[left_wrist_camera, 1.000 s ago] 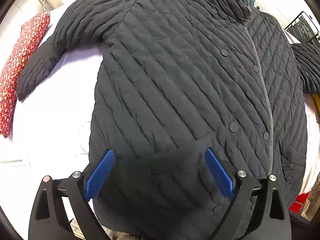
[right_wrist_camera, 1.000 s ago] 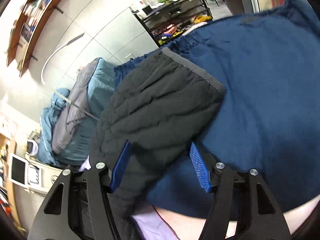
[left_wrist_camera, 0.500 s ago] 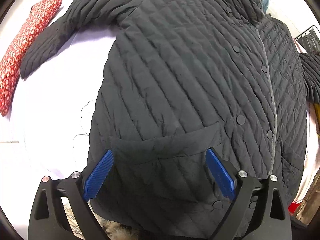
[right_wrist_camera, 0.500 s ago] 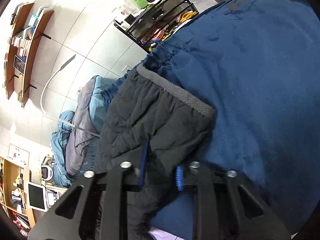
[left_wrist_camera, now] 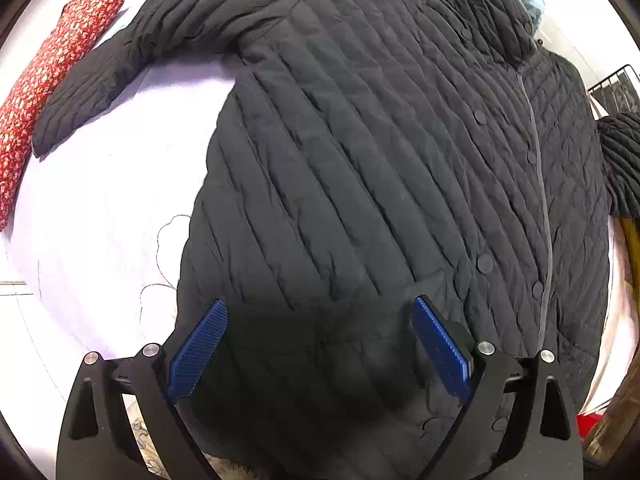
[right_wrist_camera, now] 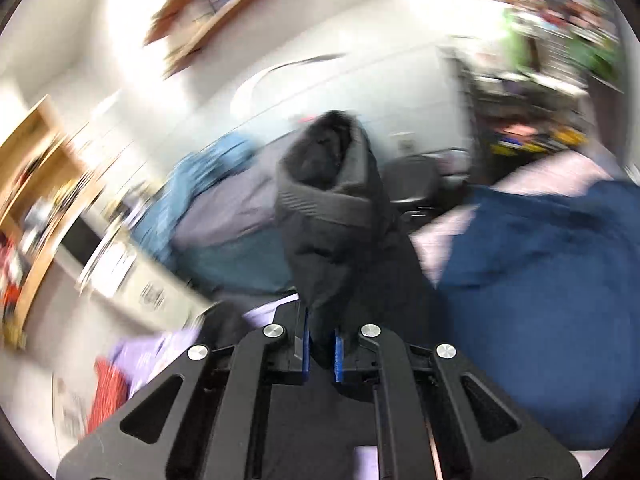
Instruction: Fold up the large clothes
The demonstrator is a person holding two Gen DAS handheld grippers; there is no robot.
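Note:
A black quilted jacket (left_wrist_camera: 360, 168) lies spread front-up on the bed, snaps shut, its left sleeve (left_wrist_camera: 132, 60) stretched out toward the pillow. My left gripper (left_wrist_camera: 319, 304) hangs open, pointing straight down over the jacket's lower hem, with the fabric below its blue pads (left_wrist_camera: 198, 354) and not pinched. In the blurred right wrist view, my right gripper (right_wrist_camera: 320, 332) is closing tight on the jacket's other sleeve (right_wrist_camera: 332, 200). The pads press on the fabric, and the grey-banded cuff stands up off the bed in front of them.
A red patterned pillow (left_wrist_camera: 48, 72) lies at the bed's left edge on the pale sheet (left_wrist_camera: 112, 208). A dark blue garment (right_wrist_camera: 540, 300) lies to the right of the lifted sleeve, a teal and grey quilt (right_wrist_camera: 224, 216) behind it. Shelves and a desk line the walls.
The right gripper went from open around the sleeve to shut on it, then swung up and rolled, lifting the cuff off the blue garment. The left gripper drifted slightly over the hem, still open.

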